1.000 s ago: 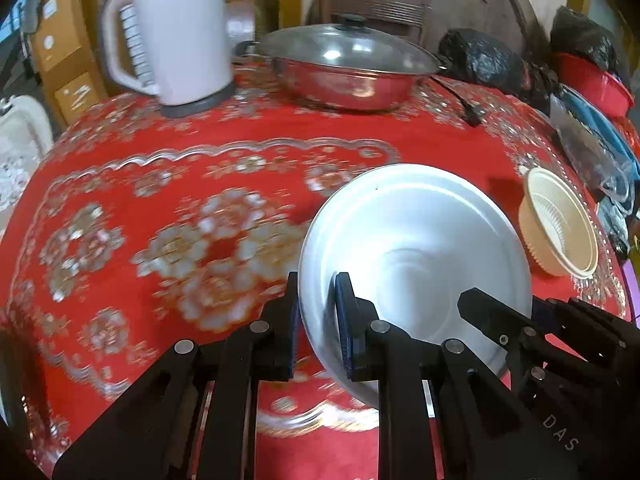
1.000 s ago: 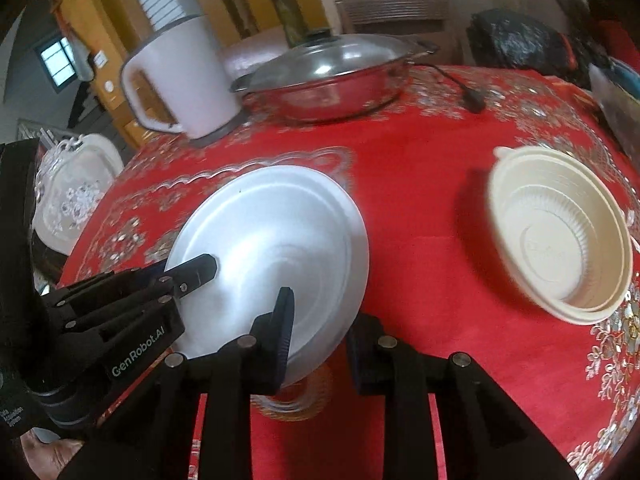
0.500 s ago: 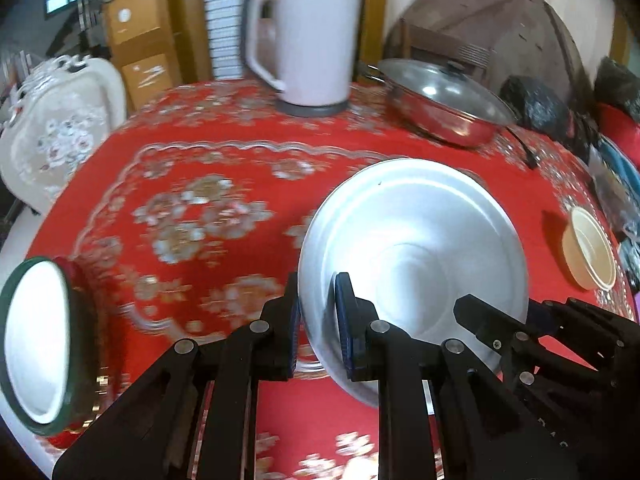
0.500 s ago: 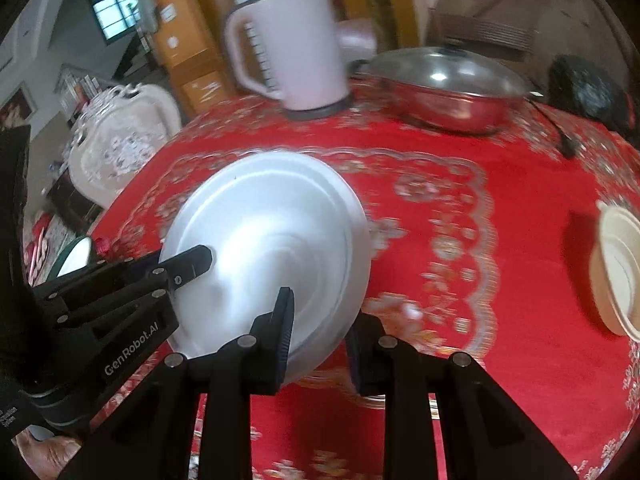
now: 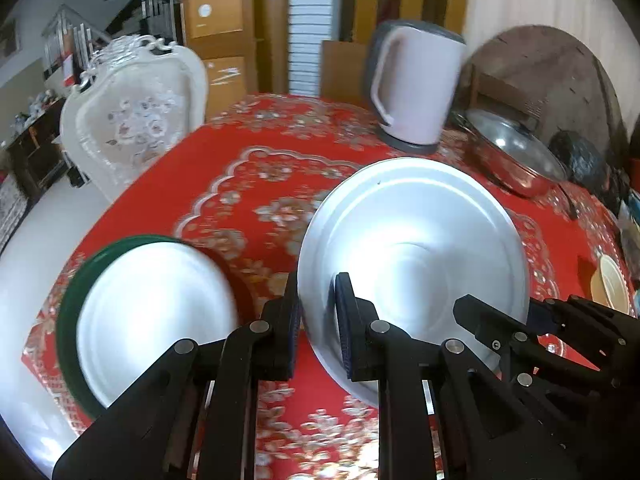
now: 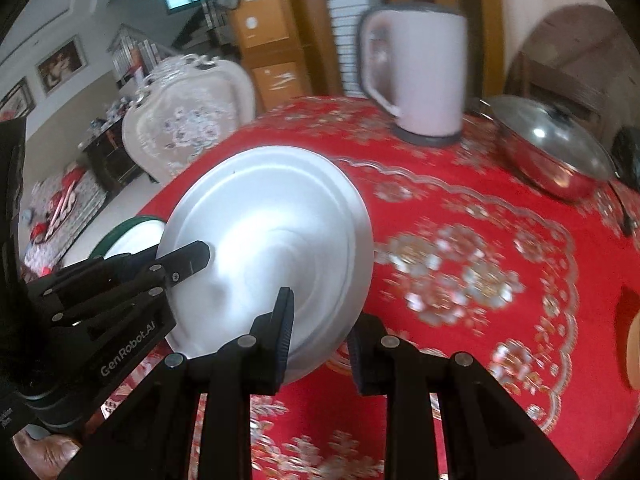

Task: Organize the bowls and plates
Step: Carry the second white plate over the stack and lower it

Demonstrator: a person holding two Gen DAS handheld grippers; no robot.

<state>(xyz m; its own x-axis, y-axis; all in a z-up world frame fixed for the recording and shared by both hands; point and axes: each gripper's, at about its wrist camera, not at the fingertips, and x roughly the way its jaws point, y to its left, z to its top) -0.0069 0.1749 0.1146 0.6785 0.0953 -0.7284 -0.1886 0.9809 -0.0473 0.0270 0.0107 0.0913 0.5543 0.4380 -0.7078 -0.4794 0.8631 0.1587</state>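
Note:
A silver metal plate (image 5: 412, 248) hangs tilted above the red tablecloth, held from both sides. My left gripper (image 5: 318, 312) is shut on its near left rim. My right gripper (image 6: 320, 328) is shut on the near right rim, one finger over the plate (image 6: 272, 240) and one under it. The right gripper's upper finger (image 5: 480, 320) shows at the plate's right edge in the left wrist view. A white plate with a green rim (image 5: 152, 320) lies on the table's left corner, just left of the held plate. A cream plastic bowl (image 5: 610, 284) sits far right.
A pale kettle (image 5: 420, 84) and a lidded steel pan (image 5: 516, 156) stand at the back of the table. An ornate white chair (image 5: 132, 120) is beyond the left edge. The table's edge runs close under the green-rimmed plate (image 6: 132, 236).
Both grippers have carried the silver plate leftward across the table. The green-rimmed plate has come into view and drawn close, and the cream bowl has slid to the right edge.

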